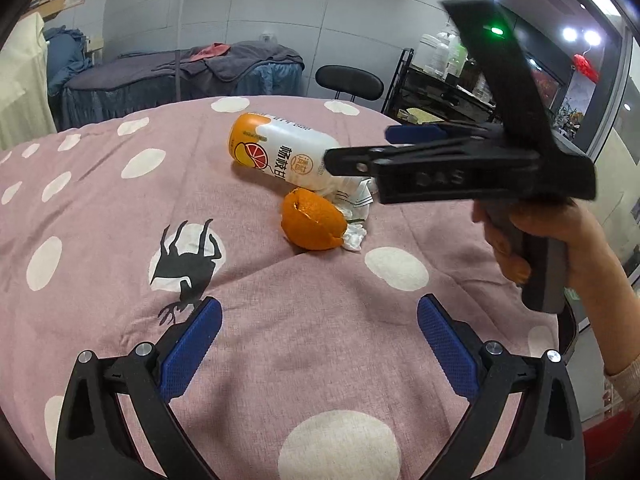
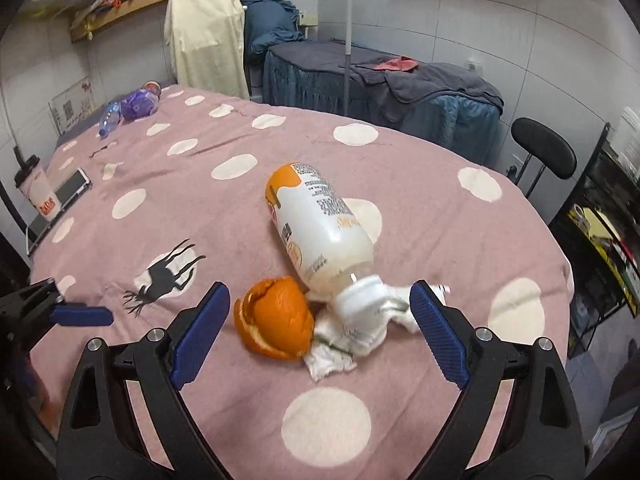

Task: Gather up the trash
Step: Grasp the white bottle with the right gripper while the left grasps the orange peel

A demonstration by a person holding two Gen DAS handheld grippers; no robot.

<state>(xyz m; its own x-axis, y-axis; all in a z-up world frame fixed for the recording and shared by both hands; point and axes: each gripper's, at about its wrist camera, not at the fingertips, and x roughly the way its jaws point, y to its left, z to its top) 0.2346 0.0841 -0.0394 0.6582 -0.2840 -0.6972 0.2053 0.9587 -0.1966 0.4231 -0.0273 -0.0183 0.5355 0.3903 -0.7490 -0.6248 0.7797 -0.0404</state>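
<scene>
the right gripper [image 2: 320,320] is held low over the pink spotted bedcover [image 2: 400,168] with its jaws spread wide and nothing between them, so that the small heap of trash lies just ahead of the blue pads [image 2: 200,332]. directly in front of the opening the orange peel [image 2: 280,322] is seen, resting against a crumpled white tissue [image 2: 348,344]; the neck and cap of the fallen drink bottle [image 2: 316,224] lie on that tissue, the body pointing away from the gripper. the wide opening is judged to be kept for closing on the peel or the tissue, though which is meant cannot be told.

the left gripper [image 1: 320,344] is also spread open and empty, held back from the heap, likely kept clear while the other works.

because the three pieces touch, one may be dragged along with another, and the bottle could roll on the soft cover. far off to the left of the right gripper, a purple bottle [image 2: 134,106], a lidded cup [image 2: 38,190] and a flat dark case [image 2: 72,188] lie well apart from the heap. no bin is seen in either view.
</scene>
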